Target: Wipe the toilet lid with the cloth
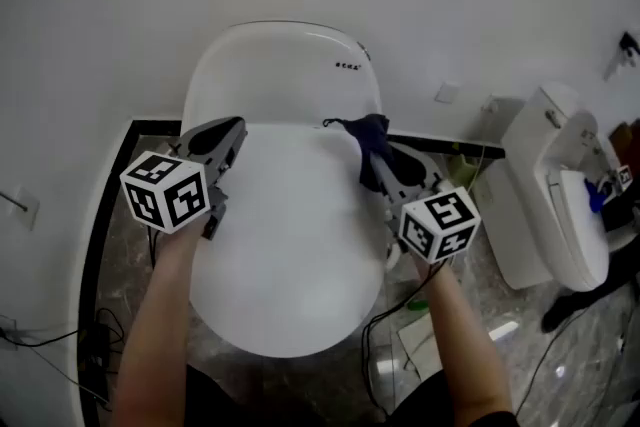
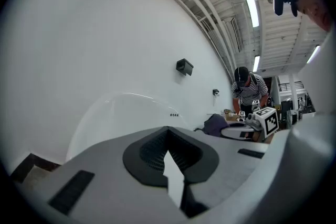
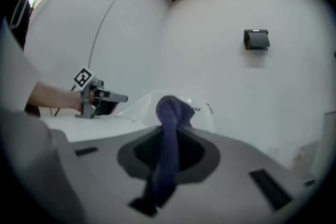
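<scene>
Seen from above: a closed white toilet lid [image 1: 290,255], broad and bare, with the cistern [image 1: 285,65] behind it against a white wall.

Over the lid's left rear edge, the left gripper [image 1: 232,133], held low at the end of a bare forearm, marker cube [image 1: 165,192] toward the camera. Fingers [image 2: 144,152] pressed together on nothing, with only a thin wedge of white lid between them in the left gripper view. Tips apparently just above the lid, though contact hard to judge.

At the right rear of the lid, the right gripper [image 1: 378,165], fingers clenched on a dark blue cloth [image 1: 366,135]. Cloth bunched and poking out past the tips, its loose end over the lid's back edge, near the cistern. In the right gripper view, the same cloth as a twisted strip running up between the fingers.

Grippers well apart, one to each side of the lid.

Off to the right, a second white toilet [image 1: 555,200] on the dark marbled floor [image 1: 130,255], with cables [image 1: 392,315] trailing nearby. Far back in the left gripper view, a person in a striped top [image 2: 247,91], bent forward.
</scene>
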Demonstrator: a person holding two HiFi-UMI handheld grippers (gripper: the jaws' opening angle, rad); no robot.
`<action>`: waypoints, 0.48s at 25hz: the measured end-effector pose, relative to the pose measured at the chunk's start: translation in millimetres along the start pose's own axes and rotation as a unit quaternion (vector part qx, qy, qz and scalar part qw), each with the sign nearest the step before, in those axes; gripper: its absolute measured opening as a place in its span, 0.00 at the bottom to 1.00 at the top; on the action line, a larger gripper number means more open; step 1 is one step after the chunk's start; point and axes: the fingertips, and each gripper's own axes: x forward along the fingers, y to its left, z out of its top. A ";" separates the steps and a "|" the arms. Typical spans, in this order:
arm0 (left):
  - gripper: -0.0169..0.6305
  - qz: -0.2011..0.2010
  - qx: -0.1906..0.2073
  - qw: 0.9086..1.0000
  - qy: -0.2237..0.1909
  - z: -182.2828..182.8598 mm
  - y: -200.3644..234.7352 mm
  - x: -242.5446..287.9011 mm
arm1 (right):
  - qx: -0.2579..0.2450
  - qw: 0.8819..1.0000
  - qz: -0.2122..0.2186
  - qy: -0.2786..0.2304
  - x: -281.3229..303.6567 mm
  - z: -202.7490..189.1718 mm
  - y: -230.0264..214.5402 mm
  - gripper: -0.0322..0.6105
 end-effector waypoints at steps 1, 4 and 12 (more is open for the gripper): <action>0.05 -0.001 0.003 1.000 0.003 0.0 -1.1 0.6 | -0.010 1.000 -0.003 0.009 6.0 -0.7 -6.4 0.16; 0.05 -0.005 0.007 1.000 0.007 -0.3 -3.0 2.4 | -0.036 0.998 -0.008 0.041 25.6 -5.1 -27.7 0.16; 0.05 -0.007 0.001 1.000 0.006 0.0 -2.1 3.3 | -0.181 0.978 0.025 0.102 67.7 -9.8 -48.8 0.16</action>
